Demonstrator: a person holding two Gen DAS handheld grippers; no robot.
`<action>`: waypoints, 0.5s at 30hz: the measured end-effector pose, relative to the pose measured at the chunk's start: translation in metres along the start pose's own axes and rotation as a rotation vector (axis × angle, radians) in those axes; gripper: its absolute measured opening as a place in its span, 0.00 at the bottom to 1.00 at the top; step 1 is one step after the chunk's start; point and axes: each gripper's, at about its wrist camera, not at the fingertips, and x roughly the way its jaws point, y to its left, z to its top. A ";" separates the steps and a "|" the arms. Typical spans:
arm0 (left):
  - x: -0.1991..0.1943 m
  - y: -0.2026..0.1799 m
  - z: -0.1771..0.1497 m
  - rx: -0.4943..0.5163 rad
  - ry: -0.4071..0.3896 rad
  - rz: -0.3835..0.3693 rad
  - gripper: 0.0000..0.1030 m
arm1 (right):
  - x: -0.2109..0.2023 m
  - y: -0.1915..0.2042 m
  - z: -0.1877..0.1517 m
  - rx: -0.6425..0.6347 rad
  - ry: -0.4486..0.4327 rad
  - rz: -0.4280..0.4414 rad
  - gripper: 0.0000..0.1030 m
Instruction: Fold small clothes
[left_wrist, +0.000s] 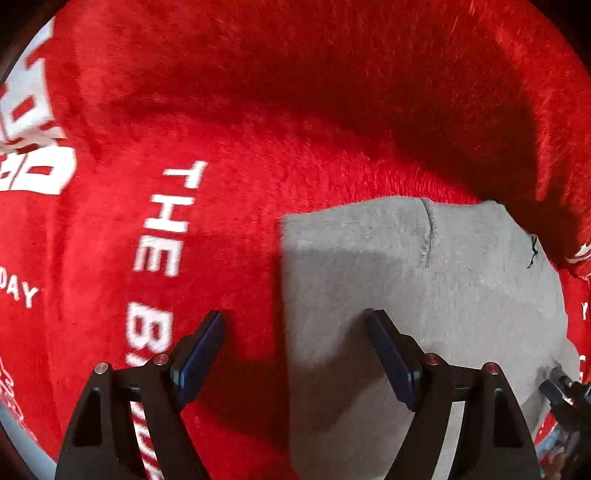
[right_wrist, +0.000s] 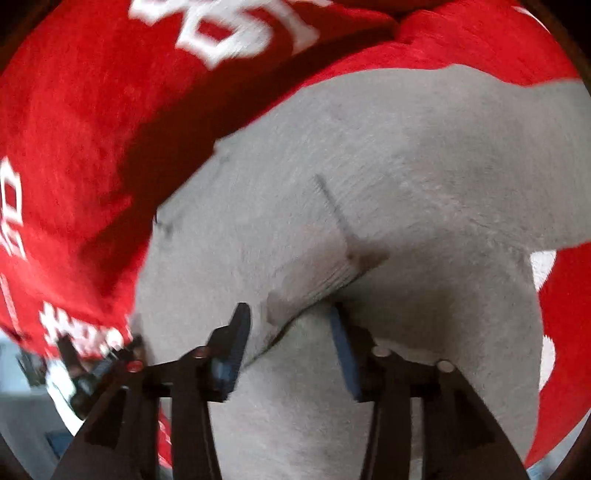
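Under both cameras lies one grey garment (left_wrist: 424, 280), spread on one red blanket (left_wrist: 258, 129) with white lettering. Count: one garment, one blanket, two grippers. Left gripper (left_wrist: 295, 321): fingers spread wide, nothing between them; the left finger (left_wrist: 201, 354) sits over red blanket, the right finger over grey cloth, so the garment's straight left edge runs up between them. The garment's far edge meets a raised fold of blanket that casts a dark shadow; its far right corner carries a loose dark thread (left_wrist: 532, 251). Right gripper (right_wrist: 291, 314): fingers apart, a fold of the grey garment (right_wrist: 369, 166) bulging up between them; whether the pads touch it cannot be told through the blur. A short dark seam (right_wrist: 332, 206) runs up from that fold. Blanket surrounds the garment on the left, far side and right.
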 end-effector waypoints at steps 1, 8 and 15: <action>0.002 -0.004 0.003 0.009 0.005 0.001 0.77 | 0.000 -0.005 0.005 0.049 -0.005 0.020 0.51; -0.013 -0.020 0.012 0.053 -0.033 -0.086 0.13 | -0.004 0.051 0.027 -0.171 -0.024 -0.010 0.07; -0.014 0.002 0.019 -0.020 -0.054 -0.107 0.10 | -0.015 0.038 0.040 -0.256 -0.076 -0.126 0.07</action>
